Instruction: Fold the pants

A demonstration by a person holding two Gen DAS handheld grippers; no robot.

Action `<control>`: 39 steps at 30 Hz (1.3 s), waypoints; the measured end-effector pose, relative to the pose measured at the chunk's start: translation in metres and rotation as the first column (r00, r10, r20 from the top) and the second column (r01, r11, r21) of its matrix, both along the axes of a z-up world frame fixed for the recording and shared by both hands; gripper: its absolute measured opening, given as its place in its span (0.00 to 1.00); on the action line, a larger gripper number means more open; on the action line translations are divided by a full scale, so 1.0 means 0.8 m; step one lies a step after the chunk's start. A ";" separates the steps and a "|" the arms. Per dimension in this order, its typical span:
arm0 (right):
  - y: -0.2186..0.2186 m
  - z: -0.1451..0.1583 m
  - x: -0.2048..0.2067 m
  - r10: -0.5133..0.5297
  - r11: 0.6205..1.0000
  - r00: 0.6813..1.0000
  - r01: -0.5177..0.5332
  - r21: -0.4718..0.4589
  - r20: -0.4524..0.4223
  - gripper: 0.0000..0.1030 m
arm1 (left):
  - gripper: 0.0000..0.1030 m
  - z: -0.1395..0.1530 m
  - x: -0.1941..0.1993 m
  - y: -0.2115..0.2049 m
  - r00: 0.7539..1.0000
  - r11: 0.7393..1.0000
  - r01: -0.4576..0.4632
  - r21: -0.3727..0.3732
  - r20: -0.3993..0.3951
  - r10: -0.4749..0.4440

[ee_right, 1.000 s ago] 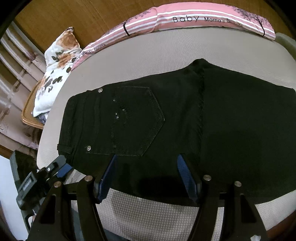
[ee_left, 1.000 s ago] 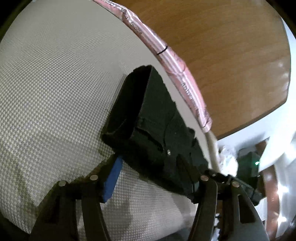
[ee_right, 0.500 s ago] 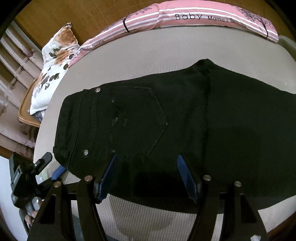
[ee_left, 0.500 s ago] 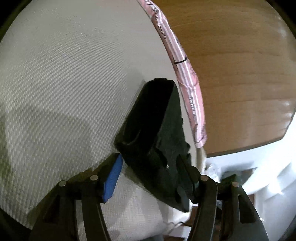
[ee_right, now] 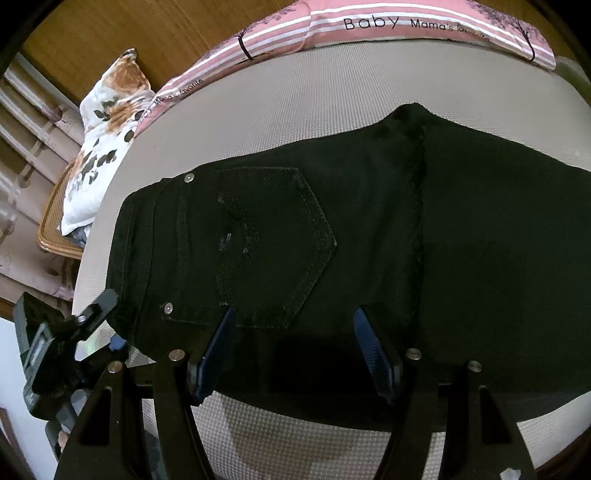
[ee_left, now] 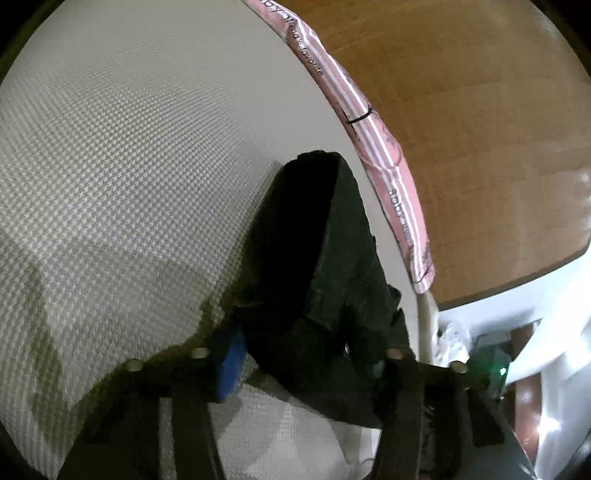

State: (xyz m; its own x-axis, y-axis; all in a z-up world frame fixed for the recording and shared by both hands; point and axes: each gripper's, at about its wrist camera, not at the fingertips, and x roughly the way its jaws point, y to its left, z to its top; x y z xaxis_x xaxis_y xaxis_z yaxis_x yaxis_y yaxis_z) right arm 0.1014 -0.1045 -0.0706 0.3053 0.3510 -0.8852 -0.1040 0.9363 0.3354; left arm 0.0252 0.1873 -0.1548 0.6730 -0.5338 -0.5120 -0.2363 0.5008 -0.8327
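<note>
Black pants point(ee_right: 369, 229) lie flat across the textured white mattress point(ee_right: 332, 92), waistband toward nine o'clock. The right gripper point(ee_right: 291, 347) hovers spread wide over their near edge at six o'clock. The left gripper point(ee_left: 306, 354) straddles the waistband corner, fingers apart around the fabric; whether they pinch it cannot be told.

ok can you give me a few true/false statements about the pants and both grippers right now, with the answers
1. The black pants lie on the textured white surface. True.
2. The right gripper is clamped shut on the pants. False: it is open, fingers spread over the near edge.
3. A back pocket faces up. True.
4. The pillow along the far edge is plain blue. False: pink striped, printed "Baby".
5. The left gripper has pants fabric between its fingers. True.
</note>
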 end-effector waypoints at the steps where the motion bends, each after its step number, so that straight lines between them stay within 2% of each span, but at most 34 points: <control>1: -0.001 0.000 0.000 -0.002 1.000 1.000 0.002 0.001 0.000 0.62 | 0.44 -0.002 0.001 0.001 1.000 1.000 -0.002 -0.003 0.003 0.002; 3: -0.001 -0.002 0.001 -0.007 1.000 1.000 0.007 0.008 -0.003 0.62 | 0.44 0.000 0.008 -0.003 1.000 0.999 0.004 0.033 0.016 -0.005; 6: 0.000 -0.003 0.000 -0.007 1.000 1.000 0.007 0.007 -0.002 0.62 | 0.44 0.008 0.017 -0.018 0.999 0.992 0.017 0.129 0.030 -0.021; 8: -0.001 -0.003 0.000 -0.012 1.000 1.000 0.012 0.001 -0.001 0.62 | 0.43 0.008 0.018 -0.019 1.000 0.991 0.013 0.134 0.025 -0.017; 9: -0.002 -0.002 -0.001 -0.014 1.000 1.000 0.014 -0.001 0.002 0.62 | 0.38 0.006 0.018 -0.017 1.000 0.991 0.012 0.132 0.013 -0.014; 12: -0.004 0.001 -0.002 -0.012 1.000 1.000 0.012 -0.012 0.021 0.62 | 0.33 0.006 0.017 -0.013 1.000 0.993 0.015 0.121 -0.010 -0.014; 14: -0.006 0.003 -0.003 -0.008 1.000 0.999 0.009 -0.024 0.033 0.62 | 0.32 0.012 0.019 -0.017 1.000 0.989 0.016 0.148 -0.020 -0.013; 20: -0.018 0.009 -0.006 -0.006 0.999 0.998 0.009 -0.053 0.056 0.62 | 0.28 0.050 0.025 -0.039 0.999 0.962 0.040 0.272 0.004 -0.042; 24: -0.035 0.012 -0.008 -0.028 0.999 0.998 0.030 -0.038 0.061 0.62 | 0.27 0.076 0.029 -0.055 0.998 0.941 0.059 0.332 0.012 -0.067; 32: -0.084 0.027 -0.018 -0.078 0.997 0.992 0.079 -0.008 0.096 0.62 | 0.25 0.135 0.041 -0.096 0.990 0.926 0.074 0.370 0.086 -0.114; 39: -0.154 0.041 -0.030 -0.168 0.986 0.979 0.165 0.035 0.113 0.62 | 0.25 0.186 0.061 -0.161 0.965 0.898 0.134 0.419 0.152 -0.215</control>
